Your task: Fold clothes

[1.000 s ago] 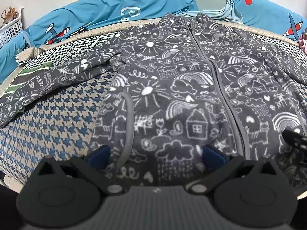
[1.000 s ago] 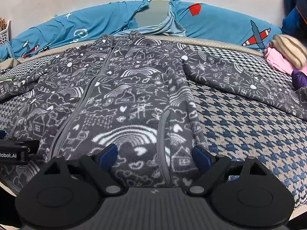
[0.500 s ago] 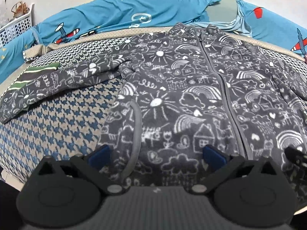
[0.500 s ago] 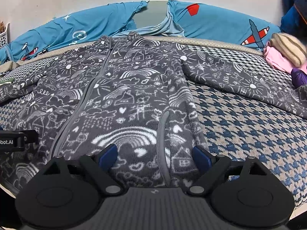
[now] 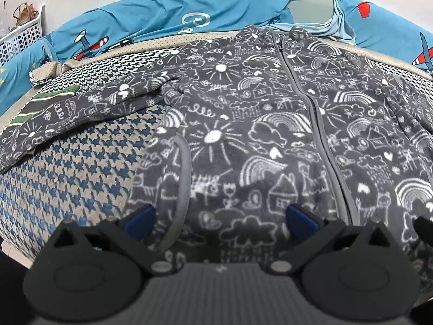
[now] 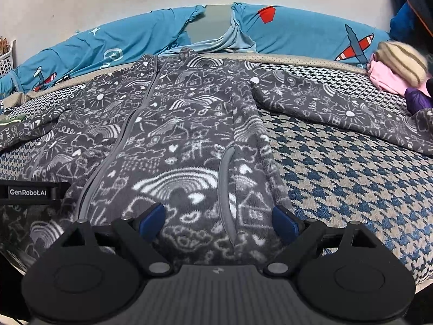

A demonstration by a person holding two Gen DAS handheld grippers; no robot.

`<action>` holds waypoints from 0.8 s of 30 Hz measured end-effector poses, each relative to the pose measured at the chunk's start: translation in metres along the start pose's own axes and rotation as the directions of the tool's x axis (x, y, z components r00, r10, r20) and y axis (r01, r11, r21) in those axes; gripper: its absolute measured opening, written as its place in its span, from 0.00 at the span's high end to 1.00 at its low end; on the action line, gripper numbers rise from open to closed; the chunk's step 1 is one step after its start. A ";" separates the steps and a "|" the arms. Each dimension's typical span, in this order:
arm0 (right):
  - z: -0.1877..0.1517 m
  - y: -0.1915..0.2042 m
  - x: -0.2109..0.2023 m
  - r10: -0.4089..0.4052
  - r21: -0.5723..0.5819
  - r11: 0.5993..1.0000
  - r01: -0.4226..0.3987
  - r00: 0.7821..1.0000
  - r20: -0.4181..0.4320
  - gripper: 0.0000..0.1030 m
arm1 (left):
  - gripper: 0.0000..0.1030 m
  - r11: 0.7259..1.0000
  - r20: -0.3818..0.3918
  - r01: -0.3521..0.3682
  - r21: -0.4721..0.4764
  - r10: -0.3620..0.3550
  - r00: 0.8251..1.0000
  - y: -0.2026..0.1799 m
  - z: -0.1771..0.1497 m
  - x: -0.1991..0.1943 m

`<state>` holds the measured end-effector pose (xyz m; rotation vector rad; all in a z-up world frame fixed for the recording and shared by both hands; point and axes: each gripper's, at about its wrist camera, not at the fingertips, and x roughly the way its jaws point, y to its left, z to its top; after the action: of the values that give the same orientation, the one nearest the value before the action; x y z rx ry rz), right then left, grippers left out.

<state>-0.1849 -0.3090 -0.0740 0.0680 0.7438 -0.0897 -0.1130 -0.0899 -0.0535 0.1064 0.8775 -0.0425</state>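
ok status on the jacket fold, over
Left gripper and right gripper both open, over the hem. Jacket flat, zipped, sleeves spread, unfolded. Clothes pile by right sleeve, not in the way.

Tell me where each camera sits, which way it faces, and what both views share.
Left wrist: on the left gripper, angled down over the jacket's hem; open blue fingertips show.
Right wrist: on the right gripper, same downward tilt; open jaws, left gripper's tip at frame left.
Shared: jacket, zipper, houndstooth bedcover, blue airplane bedding.
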 end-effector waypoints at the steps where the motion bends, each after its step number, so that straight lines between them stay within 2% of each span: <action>1: 0.000 0.000 0.000 -0.001 0.000 1.000 0.001 1.000 0.001 0.16 | 0.00 1.000 0.002 0.001 0.002 -0.001 1.000 0.000 0.000 0.000; 24: -0.004 -0.001 -0.004 0.006 0.005 1.000 -0.006 1.000 0.003 0.15 | 0.00 1.000 0.017 -0.001 0.012 0.001 1.000 -0.001 -0.003 -0.001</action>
<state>-0.1905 -0.3090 -0.0748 0.0752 0.7401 -0.0863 -0.1159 -0.0907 -0.0546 0.1176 0.8601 -0.0478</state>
